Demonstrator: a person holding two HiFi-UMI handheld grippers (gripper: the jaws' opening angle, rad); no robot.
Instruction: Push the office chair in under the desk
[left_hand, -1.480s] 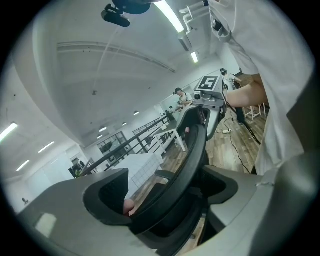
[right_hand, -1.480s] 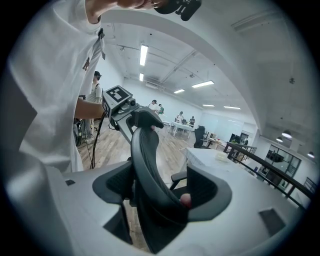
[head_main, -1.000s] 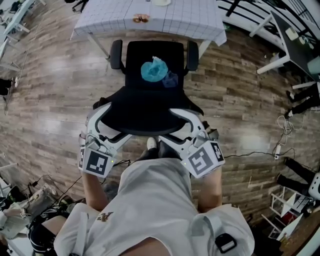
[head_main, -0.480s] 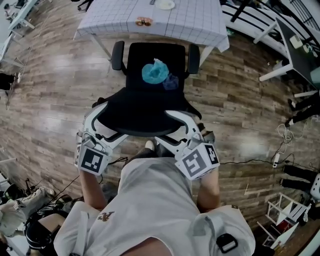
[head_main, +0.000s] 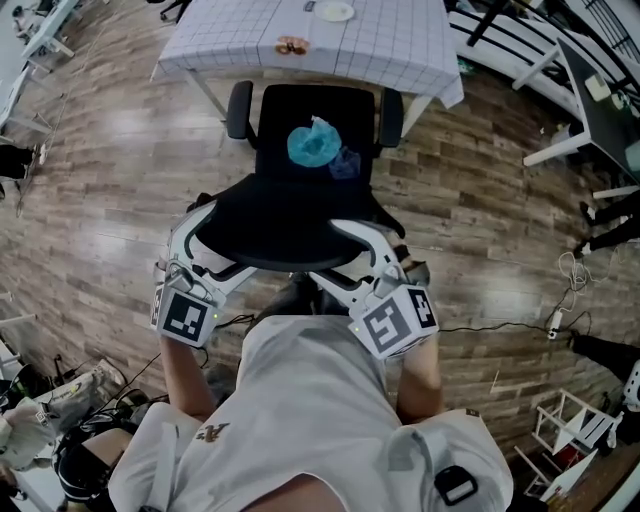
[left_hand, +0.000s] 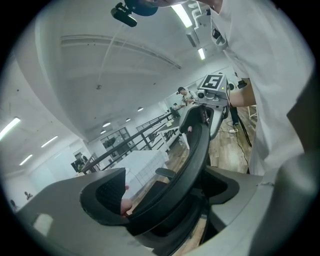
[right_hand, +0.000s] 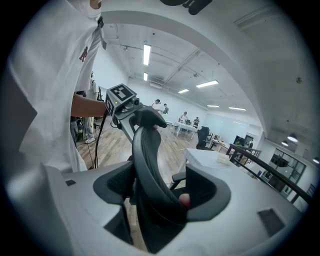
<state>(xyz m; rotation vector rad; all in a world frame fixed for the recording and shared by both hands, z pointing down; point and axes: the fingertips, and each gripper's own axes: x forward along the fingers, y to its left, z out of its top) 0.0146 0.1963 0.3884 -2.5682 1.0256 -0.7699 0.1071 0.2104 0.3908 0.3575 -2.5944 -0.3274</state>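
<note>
Office chair (head_main: 300, 105) faces the tabletop (head_main: 380, 45), seat front at its near edge, not yet under. Its backrest (head_main: 285, 220) top is clamped by left tongs (head_main: 222, 245) & right tongs (head_main: 350, 255), one per side, equally near; tabletop lies straight ahead

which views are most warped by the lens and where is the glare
Both gripper views: strong fisheye inside a round black border, the chair back between the jaws looming large; ceiling strip lights blow out white in the right gripper view. Head view: milder bending toward the edges, pale glare patches on the wooden floor, otherwise even light without hard shadows.
</note>
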